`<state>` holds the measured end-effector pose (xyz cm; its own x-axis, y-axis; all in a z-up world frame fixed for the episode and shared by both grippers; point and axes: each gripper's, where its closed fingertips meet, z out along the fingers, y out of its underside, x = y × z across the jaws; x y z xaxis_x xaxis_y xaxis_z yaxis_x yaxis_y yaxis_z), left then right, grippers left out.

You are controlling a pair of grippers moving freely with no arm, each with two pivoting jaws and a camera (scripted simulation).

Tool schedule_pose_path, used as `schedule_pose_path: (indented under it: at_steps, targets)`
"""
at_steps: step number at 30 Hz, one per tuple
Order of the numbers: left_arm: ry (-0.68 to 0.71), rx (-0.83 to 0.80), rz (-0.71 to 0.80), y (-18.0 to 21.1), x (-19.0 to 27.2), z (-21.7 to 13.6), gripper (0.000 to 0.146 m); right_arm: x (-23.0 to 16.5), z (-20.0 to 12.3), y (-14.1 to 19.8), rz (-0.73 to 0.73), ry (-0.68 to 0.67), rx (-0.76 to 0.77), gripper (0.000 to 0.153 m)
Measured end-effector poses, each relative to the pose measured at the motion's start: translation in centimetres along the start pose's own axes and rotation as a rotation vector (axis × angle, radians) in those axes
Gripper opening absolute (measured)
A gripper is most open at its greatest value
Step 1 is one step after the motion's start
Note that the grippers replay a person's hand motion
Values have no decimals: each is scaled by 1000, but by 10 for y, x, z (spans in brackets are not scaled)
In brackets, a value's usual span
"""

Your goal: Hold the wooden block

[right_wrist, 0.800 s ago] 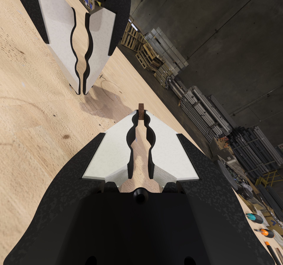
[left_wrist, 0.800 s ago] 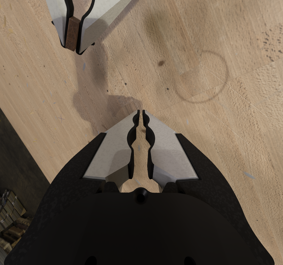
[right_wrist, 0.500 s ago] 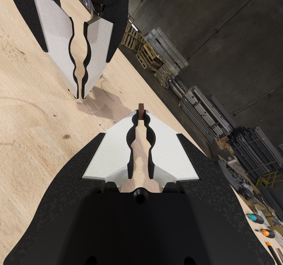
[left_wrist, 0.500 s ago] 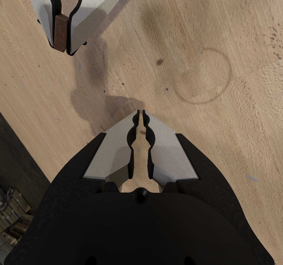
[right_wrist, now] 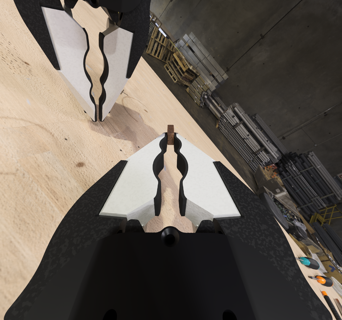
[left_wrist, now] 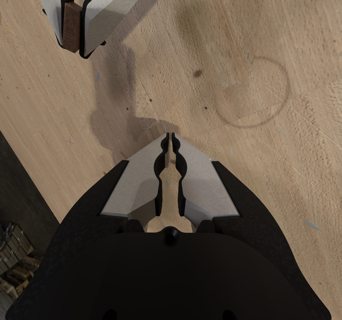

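Note:
A small dark brown wooden block [right_wrist: 170,134] is clamped between the fingertips of my right gripper [right_wrist: 170,135], above the light wooden table [right_wrist: 37,163]. The block also shows in the left wrist view [left_wrist: 71,28], pinched between the right gripper's white fingers [left_wrist: 103,15] at the top left. My left gripper [left_wrist: 170,135] is shut with nothing between its tips, close above the table [left_wrist: 240,181]. It shows in the right wrist view [right_wrist: 98,116] at the upper left, apart from the block.
The table edge runs diagonally in the right wrist view, with pallets [right_wrist: 166,52] and pipe stacks [right_wrist: 249,135] beyond it. Screwdrivers [right_wrist: 309,263] lie near the table's lower right edge. A faint ring mark [left_wrist: 253,93] is on the tabletop.
The left gripper appears lower and larger in the right wrist view than before. The right gripper with the block has shifted slightly in the left wrist view. Both grips are unchanged.

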<state>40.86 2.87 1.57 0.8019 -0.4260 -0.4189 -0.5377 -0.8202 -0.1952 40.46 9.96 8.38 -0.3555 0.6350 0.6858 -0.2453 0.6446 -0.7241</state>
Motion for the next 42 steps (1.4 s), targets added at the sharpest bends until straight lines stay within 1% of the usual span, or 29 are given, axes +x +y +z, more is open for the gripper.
schedule_pose_path:
  at_steps: [1,4,5,7,10,13,15,19,23,34,36,38,40,42]
  targets:
    - [0,4,4,0,0,0,0,0,0,0,0,0,0,6]
    - [2,3,18,1,0,0,0,0,0,0,0,0,0,6]
    - [1,6,12,1,0,0,2,0,0,0,0,0,0,6]
    - [2,29,-16,-2,-1,-3,10,0,0,0,1,0,0,6]
    - [-1,69,-57,-7,-2,-8,10,0,0,0,1,0,-1,6]
    - [-5,55,-72,-7,-1,-6,10,0,0,0,1,0,0,6]
    - [-37,34,-46,-6,-4,-3,8,0,0,0,1,-1,2,6]
    - [-74,43,2,-11,-8,2,0,0,0,0,0,-2,3,6]
    - [-69,33,40,-12,-7,6,0,0,0,0,-2,-2,3,6]
    - [-69,70,131,-17,-4,7,0,-1,1,-1,-1,-3,5,6]
    - [-86,56,120,-14,-8,7,0,0,1,-1,-2,-3,4,6]
    - [-132,38,93,-12,-14,3,0,0,0,-1,-2,-3,3,6]
    - [-133,73,32,-15,-13,-3,1,0,0,-1,-3,-2,3,6]
    - [-103,141,-51,-24,-7,-9,1,0,1,-1,-2,-2,3,6]
